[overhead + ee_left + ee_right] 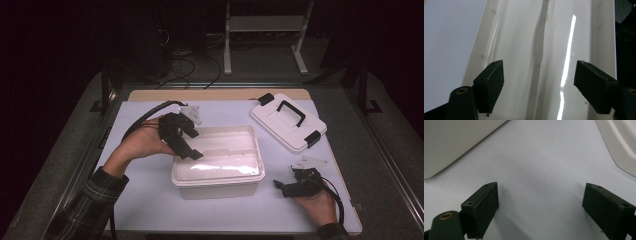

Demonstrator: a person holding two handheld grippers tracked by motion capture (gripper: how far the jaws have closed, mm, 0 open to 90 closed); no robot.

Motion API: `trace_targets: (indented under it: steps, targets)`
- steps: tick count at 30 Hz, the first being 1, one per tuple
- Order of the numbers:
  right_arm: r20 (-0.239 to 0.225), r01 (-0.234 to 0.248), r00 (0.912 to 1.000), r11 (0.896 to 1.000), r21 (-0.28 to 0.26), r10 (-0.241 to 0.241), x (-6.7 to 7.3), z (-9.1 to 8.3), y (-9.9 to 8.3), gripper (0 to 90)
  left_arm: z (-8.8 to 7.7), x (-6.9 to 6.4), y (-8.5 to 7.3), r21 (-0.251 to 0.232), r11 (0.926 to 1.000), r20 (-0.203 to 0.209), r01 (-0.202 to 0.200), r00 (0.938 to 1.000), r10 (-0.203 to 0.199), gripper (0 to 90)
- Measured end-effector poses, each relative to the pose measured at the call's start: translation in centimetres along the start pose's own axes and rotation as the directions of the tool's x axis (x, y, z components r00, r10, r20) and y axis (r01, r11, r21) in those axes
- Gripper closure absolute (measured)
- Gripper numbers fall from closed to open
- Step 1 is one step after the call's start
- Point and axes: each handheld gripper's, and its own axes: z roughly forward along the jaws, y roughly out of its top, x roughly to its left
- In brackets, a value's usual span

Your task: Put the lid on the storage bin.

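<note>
The open rectangular plastic storage box (218,161) is creamy white all over, its glossy inside (544,50) streaked with bright white glare. The flat plastic lid (287,120) lying apart is the same white, with a black handle and black clips. Both hand-held two-jaw grippers (186,141) (281,187) are black with pale grey plates. The table sheet (145,195) is pale lavender-white over a tan wooden board (210,94). The person's sleeve (87,207) is dark green-and-grey plaid.

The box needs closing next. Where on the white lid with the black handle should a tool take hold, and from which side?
Grip the black bar handle on the white plastic lid, coming from straight above. The lid lies flat, handle side up, and the raised bar leaves a gap beneath for a jaw.
</note>
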Motion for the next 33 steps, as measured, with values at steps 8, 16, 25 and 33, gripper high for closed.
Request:
trace_targets:
  steps: [8,16,25,33]
  targets:
    - [-0.021,-0.014,0.9997,1.0,0.001,0.014,-0.3,-0.1,0.1,13.6,-2.3,-0.1,-4.3,-0.028,0.9981,-0.051,0.054,0.9972,-0.055,16.6]
    - [-0.034,-0.026,0.9991,1.0,0.004,0.026,-0.8,-0.5,0.6,13.7,-2.8,-0.1,-9.0,-0.023,0.992,-0.125,0.124,0.984,-0.126,7.8]
    - [-0.033,-0.003,0.9994,1.0,0.005,0.003,-1.1,-1.1,2.1,13.7,-1.2,-0.7,-13.6,-0.062,0.9807,-0.191,0.185,0.9623,-0.194,1.5]
    - [-0.03,0.009,0.9995,1.0,-0.001,-0.009,-1.8,-1.4,4.3,13.6,1.2,-1.7,-16.8,-0.07,0.9745,-0.219,0.213,0.9497,-0.224,0.1]
